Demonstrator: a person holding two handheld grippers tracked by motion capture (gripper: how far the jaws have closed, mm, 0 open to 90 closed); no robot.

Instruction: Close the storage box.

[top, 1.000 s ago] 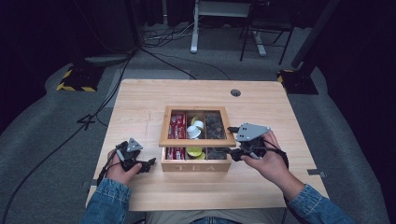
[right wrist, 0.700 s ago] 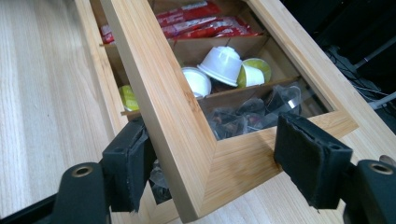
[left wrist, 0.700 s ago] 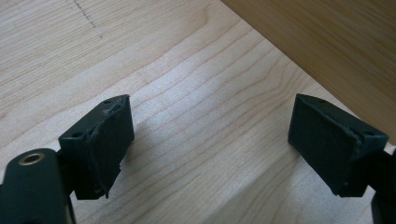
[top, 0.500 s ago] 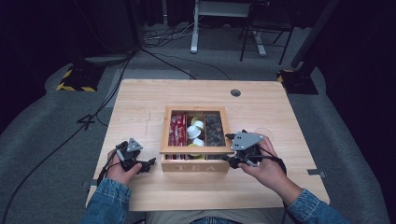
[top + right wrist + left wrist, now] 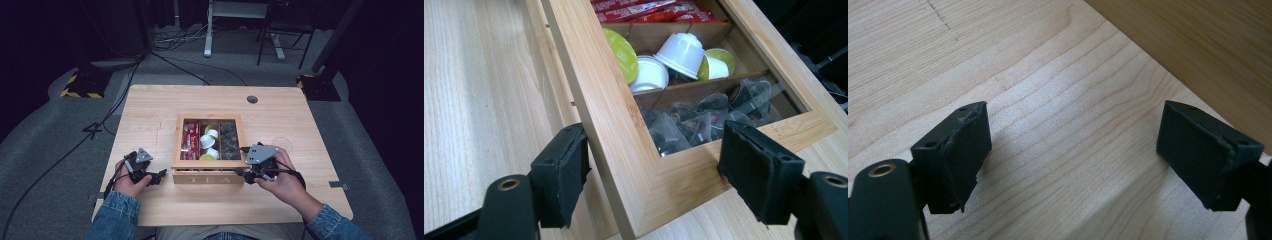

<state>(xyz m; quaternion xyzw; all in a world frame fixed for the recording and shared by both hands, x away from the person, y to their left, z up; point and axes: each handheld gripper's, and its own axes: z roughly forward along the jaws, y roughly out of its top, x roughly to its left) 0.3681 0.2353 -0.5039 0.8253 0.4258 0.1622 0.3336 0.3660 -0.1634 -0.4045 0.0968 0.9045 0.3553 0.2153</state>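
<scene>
A wooden tea box (image 5: 209, 176) sits at the near middle of the table (image 5: 150, 110), with "TEA" on its front face. Under its glass-windowed lid (image 5: 634, 165) lie red packets (image 5: 190, 140), white and green capsules (image 5: 676, 52) and dark bags (image 5: 689, 122). The right gripper (image 5: 651, 177) straddles the lid's front right corner, jaws spread. The left gripper (image 5: 1073, 145) rests on the table just left of the box, jaws spread with nothing between them.

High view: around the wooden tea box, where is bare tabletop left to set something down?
Bare: the light wooden table left of the bamboo tea box, and behind it toward the round cable hole. Crowded: both front corners, where the left gripper and right gripper sit.
</scene>
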